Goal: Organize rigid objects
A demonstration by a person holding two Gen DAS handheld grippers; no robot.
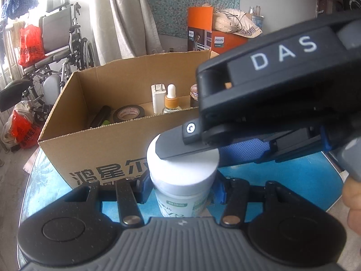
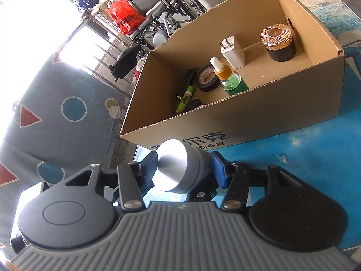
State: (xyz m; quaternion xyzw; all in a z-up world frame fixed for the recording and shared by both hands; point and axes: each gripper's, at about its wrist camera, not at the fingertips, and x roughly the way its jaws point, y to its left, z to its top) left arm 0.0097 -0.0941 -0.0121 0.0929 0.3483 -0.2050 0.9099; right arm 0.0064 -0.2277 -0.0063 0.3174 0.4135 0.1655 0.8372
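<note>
Grippers both clamp white-capped bottle [image 1: 182,176], right gripper [image 1: 191,155] tilted above.

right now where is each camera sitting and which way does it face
Left wrist: on the left tool, facing level along its fingers at the white-lidded plastic bottle it grips and the open brown cardboard box behind; the right tool crosses in over the lid.
Right wrist: on the right tool, tilted, looking down over the blue table into the box; it grips a white lid.
Shared: the box with its white charger plug, amber-collared dropper bottle and black tape roll.
</note>
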